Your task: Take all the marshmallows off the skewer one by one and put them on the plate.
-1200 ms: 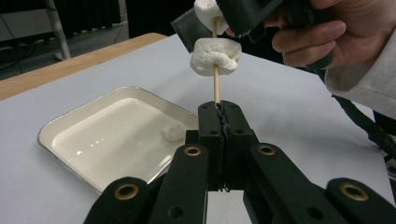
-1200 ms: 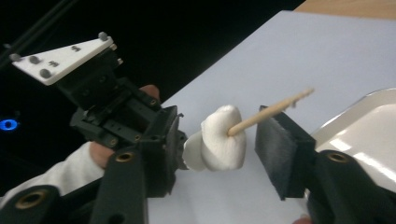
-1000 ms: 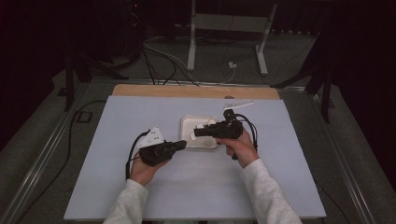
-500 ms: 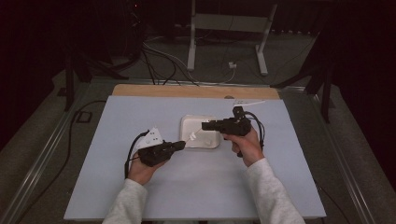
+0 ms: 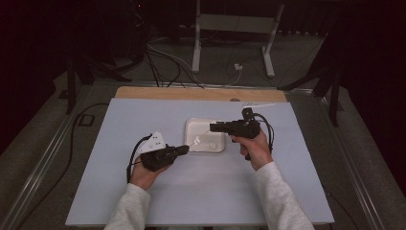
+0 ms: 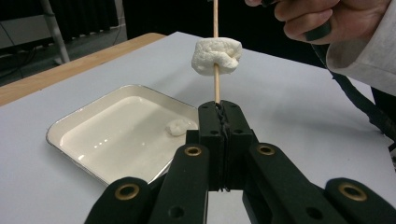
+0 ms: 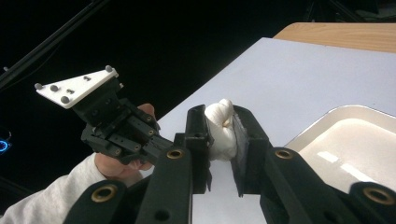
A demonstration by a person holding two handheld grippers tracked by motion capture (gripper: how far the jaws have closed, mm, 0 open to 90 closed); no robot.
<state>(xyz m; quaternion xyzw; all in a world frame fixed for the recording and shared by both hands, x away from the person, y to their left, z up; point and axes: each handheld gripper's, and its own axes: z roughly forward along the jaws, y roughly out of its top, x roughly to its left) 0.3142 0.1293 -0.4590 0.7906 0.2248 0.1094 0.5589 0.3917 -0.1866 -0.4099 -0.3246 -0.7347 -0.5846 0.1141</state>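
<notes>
The left gripper [image 6: 219, 116] pinches a wooden skewer [image 6: 215, 79] threaded through a marshmallow [image 6: 217, 56]; the right gripper [image 7: 219, 128] squeezes that marshmallow over the white tray [image 5: 191, 125], mid-table.

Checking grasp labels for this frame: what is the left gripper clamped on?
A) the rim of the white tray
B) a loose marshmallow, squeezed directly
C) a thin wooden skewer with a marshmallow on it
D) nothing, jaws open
C: in the left gripper view the left gripper has its jaws shut on the wooden skewer, which runs up through a marshmallow; the tray lies apart on the table.
</notes>
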